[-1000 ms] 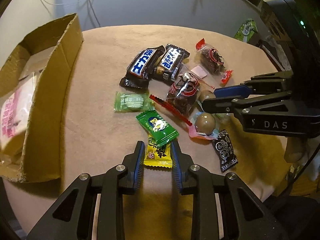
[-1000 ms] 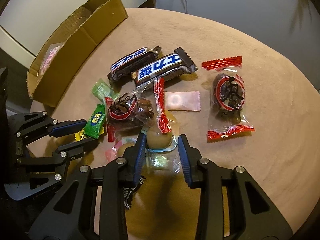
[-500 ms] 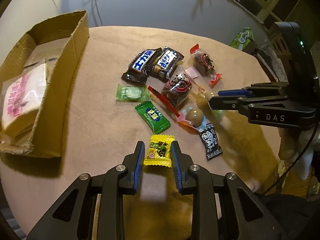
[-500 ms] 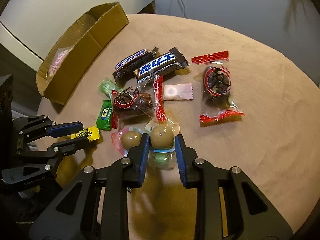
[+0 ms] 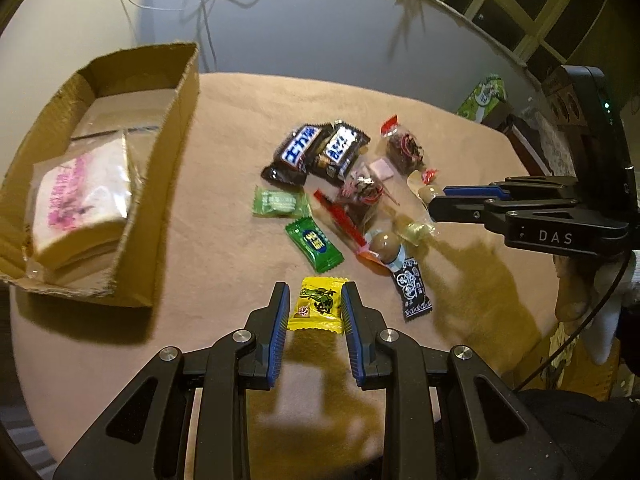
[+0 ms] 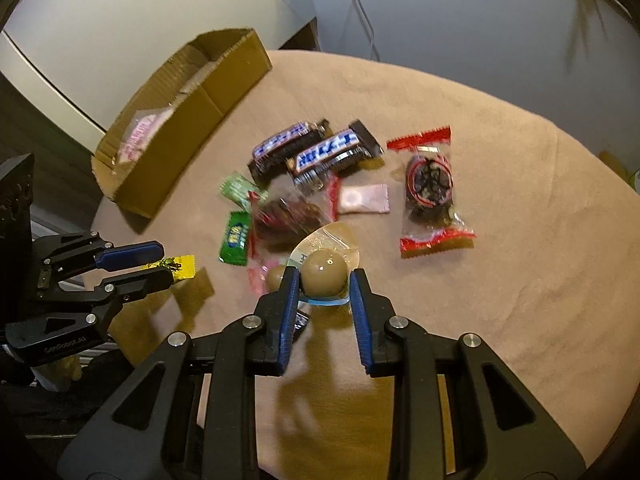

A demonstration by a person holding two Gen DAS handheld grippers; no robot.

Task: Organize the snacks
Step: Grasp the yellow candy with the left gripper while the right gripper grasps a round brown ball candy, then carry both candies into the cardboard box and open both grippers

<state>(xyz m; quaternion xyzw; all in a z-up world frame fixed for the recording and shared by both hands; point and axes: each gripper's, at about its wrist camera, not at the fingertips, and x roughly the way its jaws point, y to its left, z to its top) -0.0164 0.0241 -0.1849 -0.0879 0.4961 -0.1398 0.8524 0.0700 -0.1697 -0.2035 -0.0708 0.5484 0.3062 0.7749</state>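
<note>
Snack pile (image 6: 296, 208): motion-blurred, wrapper print unreadable. Cardboard box (image 5: 24, 208): left side cut off by frame edge. Black packet (image 6: 300, 322): mostly hidden behind right claw (image 6: 324, 280) finger. Second brown ball (image 6: 276, 276): partly covered.

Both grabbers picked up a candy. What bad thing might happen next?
The left gripper pinches the yellow candy only by its wrapper sides, so the candy might slip out on the way to the cardboard box. The right gripper holds a round brown ball in loose clear plastic; a round thing like that may roll or pop free. The two grippers are close together, so they might bump if both head for the box at once.
</note>
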